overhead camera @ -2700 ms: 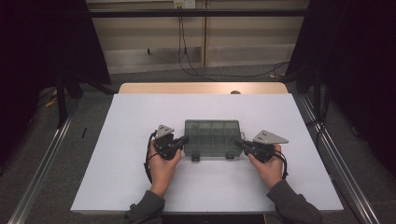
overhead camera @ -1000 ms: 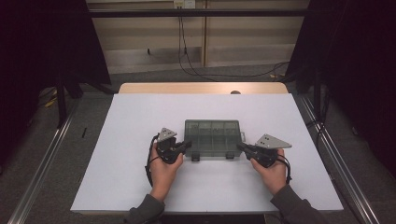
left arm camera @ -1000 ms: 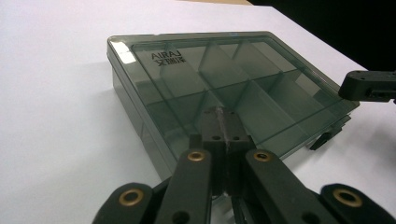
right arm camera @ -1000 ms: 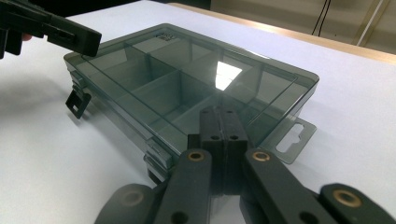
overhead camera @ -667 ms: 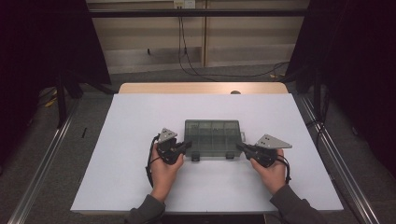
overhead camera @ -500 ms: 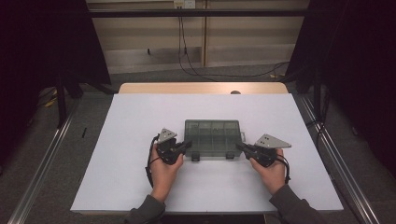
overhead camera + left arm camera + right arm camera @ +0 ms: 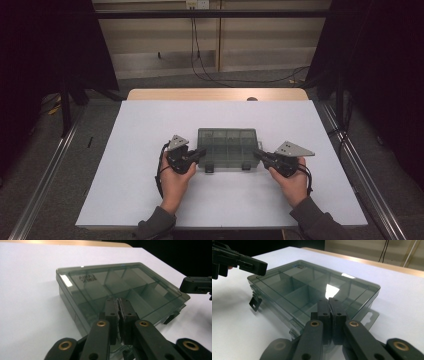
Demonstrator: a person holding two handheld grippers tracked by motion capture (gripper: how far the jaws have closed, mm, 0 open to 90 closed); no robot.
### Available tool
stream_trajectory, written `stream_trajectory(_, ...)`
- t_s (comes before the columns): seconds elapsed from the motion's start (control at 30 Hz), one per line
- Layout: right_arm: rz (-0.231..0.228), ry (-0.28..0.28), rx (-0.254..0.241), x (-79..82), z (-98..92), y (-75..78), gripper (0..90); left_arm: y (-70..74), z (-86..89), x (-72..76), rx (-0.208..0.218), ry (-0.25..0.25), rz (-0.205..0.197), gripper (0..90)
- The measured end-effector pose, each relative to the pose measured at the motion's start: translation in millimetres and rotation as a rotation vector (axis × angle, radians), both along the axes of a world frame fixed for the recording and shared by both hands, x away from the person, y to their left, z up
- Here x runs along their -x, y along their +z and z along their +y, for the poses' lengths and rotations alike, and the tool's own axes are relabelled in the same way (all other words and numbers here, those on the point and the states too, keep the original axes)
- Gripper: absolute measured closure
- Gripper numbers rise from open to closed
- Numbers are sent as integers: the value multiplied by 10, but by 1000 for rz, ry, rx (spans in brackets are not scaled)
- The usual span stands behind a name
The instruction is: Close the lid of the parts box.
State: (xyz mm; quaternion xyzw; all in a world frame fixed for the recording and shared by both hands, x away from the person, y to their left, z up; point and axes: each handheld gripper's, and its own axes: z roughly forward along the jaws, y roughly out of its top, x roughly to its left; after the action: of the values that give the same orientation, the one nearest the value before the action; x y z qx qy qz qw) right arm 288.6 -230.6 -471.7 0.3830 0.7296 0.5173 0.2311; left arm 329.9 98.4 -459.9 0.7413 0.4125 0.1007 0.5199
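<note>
On the white tabletop (image 7: pixel 125 190) I see the smoked clear compartment box (image 7: pixel 227 148) lying lid-closed at centre, long axis left-right. My left hand-held gripper (image 7: pixel 202 152) and right hand-held gripper (image 7: pixel 256 154), jaws closed and empty, flank its near corners, equally near.

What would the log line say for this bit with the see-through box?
box: lid shut, on table | left hand-held gripper: shut, at left end | right hand-held gripper: shut, at right end

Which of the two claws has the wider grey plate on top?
The right claw, at the right end of the box: its grey plate is longer and wider than the one on the left claw.
</note>
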Motion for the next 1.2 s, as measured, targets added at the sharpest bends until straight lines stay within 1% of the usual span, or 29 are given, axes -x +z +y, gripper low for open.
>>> stream_trajectory(0.07, -7, 2, 4, -7, -7, 20, 876, 29, -5, -2, -1, -2, -4, 859)
stream_trajectory(0.17, -5, 3, 1, -7, -12, 36, 864, 58, -3, -1, -1, -4, -9, 853)
stream_trajectory(0.2, -4, 9, -1, -6, -11, 39, 855, 63, -7, 4, 4, 6, -11, 845)
stream_trajectory(0.23, -3, 2, -1, -4, -2, 45, 849, 65, 1, 4, 5, -2, -8, 835)
stream_trajectory(0.33, 0, 12, 1, 7, 6, 65, 831, 62, 18, 7, 4, -7, -6, 826)
stream_trajectory(0.43, 6, 15, -6, 13, 4, 92, 760, 73, 38, 10, 6, -11, -24, 775)
stream_trajectory(0.47, 0, 21, -11, 15, 0, 101, 728, 80, 45, 12, 14, -10, -30, 755)
stream_trajectory(0.5, 2, 21, -9, 23, -3, 113, 698, 92, 60, 14, 14, -10, -36, 732)
stream_trajectory(0.53, -5, 18, -6, 27, -13, 121, 670, 105, 71, 12, 16, -14, -44, 708)
stream_trajectory(0.6, 4, 21, -10, 37, -43, 137, 604, 135, 93, 16, 28, -24, -62, 646)
stream_trajectory(0.63, 4, 22, -20, 43, -54, 143, 574, 151, 101, 19, 38, -31, -71, 611)
stream_trajectory(0.67, 4, 25, -30, 54, -67, 146, 543, 167, 111, 25, 37, -34, -85, 570)
stream_trajectory(0.73, 10, 30, -27, 70, -94, 148, 481, 192, 134, 39, 34, -33, -103, 468)
stream_trajectory(0.83, 7, 30, -37, 105, -151, 156, 396, 222, 180, 67, 29, -44, -131, 369)
stream_trajectory(0.87, 7, 29, -45, 114, -170, 159, 373, 229, 195, 75, 37, -50, -134, 330)
stream_trajectory(0.9, 4, 27, -51, 121, -187, 164, 355, 240, 214, 81, 28, -56, -129, 293)
stream_trajectory(0.97, 0, 19, -46, 149, -226, 180, 321, 248, 254, 102, 26, -54, -135, 236)
stream_trajectory(1.0, -1, 24, -53, 158, -240, 187, 302, 254, 279, 111, 26, -52, -138, 218)
stream_trajectory(1.03, -1, 22, -52, 174, -254, 198, 286, 259, 310, 116, 31, -57, -142, 196)
stream_trajectory(1.07, -8, 20, -47, 189, -266, 207, 268, 261, 335, 126, 45, -62, -150, 166)
stream_trajectory(1.1, -13, 24, -50, 203, -277, 214, 246, 268, 369, 130, 43, -63, -154, 143)
stream_trajectory(1.13, -18, 24, -53, 217, -293, 223, 224, 272, 395, 140, 54, -61, -156, 124)
stream_trajectory(1.17, -19, 25, -55, 232, -307, 230, 201, 279, 431, 148, 45, -70, -157, 105)
stream_trajectory(1.2, -19, 23, -61, 248, -315, 237, 178, 279, 452, 161, 64, -78, -159, 90)
